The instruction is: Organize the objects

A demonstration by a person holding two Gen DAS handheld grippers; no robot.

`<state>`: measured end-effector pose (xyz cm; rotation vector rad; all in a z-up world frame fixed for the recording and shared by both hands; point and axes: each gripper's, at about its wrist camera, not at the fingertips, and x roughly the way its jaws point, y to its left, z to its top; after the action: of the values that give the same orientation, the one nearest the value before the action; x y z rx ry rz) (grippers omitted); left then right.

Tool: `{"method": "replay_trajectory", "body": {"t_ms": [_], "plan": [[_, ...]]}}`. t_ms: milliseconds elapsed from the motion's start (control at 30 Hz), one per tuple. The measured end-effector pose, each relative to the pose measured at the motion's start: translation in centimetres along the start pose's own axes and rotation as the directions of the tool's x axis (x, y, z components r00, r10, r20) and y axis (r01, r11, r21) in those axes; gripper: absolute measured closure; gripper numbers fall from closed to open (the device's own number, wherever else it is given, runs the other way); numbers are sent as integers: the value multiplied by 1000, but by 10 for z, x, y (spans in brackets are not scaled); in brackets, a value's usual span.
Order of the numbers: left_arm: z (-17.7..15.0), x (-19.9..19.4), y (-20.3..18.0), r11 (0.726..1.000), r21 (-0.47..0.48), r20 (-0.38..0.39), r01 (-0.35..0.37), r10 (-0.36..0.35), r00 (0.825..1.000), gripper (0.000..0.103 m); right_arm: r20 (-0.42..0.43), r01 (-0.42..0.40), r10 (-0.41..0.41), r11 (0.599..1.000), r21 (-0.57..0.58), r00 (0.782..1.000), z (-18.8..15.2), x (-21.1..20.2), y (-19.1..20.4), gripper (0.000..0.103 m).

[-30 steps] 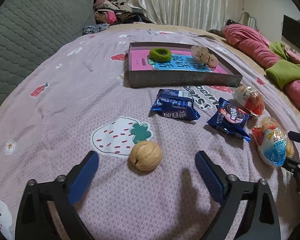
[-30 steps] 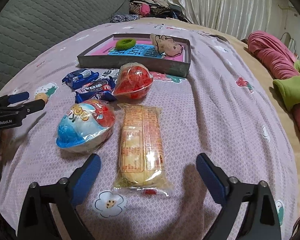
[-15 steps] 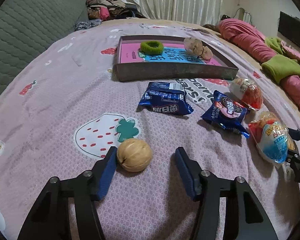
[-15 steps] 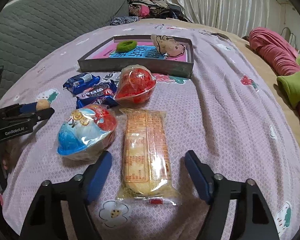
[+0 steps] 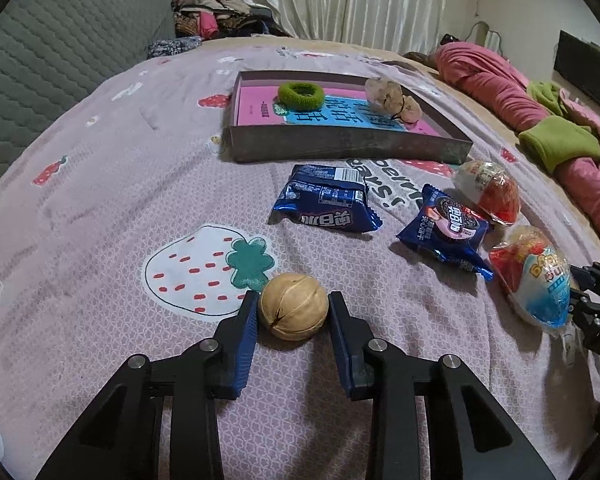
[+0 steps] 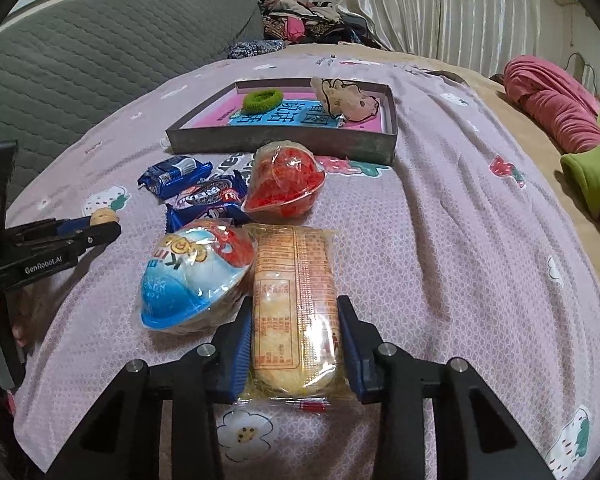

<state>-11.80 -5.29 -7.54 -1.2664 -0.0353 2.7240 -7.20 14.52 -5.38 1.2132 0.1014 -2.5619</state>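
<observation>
Left gripper [image 5: 293, 312] clenches the hard, round walnut [image 5: 293, 311] at its middle; right gripper [image 6: 295, 344] squeezes the soft, crinkly cracker pack [image 6: 294, 312].

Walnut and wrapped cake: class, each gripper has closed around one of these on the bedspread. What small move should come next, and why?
Probably a short straight lift of both. The left gripper pads press either side of the walnut, and the right gripper pinches the wrapped cake, yet both items rest on the bedspread. The tray lies ahead, past other snacks, so they need height first.
</observation>
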Motion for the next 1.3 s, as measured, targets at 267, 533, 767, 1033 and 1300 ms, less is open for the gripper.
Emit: {"method": "replay_trajectory", "body": {"t_ms": [267,533,767,1033,1300], "plan": [[2,-11,-3,1000,0,21,0,0,1000,68,24,-3,3,1000,13,1000,5,-9,-2,64],[0,-24,-10,1000,4,35,-7,7,999,68,35,-1,1,1000,12,999,6,-20,1,64],[-7,-39,-20,1000,10,41,-20,20,999,68,62,-1,-1,1000,23,998,8,-38,4,64],[-8,-58,-34,1000,4,51,-26,26,998,68,91,-5,2,1000,24,996,10,-57,10,64],[5,-80,-42,999,-27,84,-31,33,996,68,123,-15,12,1000,18,992,18,-72,19,64]]}}
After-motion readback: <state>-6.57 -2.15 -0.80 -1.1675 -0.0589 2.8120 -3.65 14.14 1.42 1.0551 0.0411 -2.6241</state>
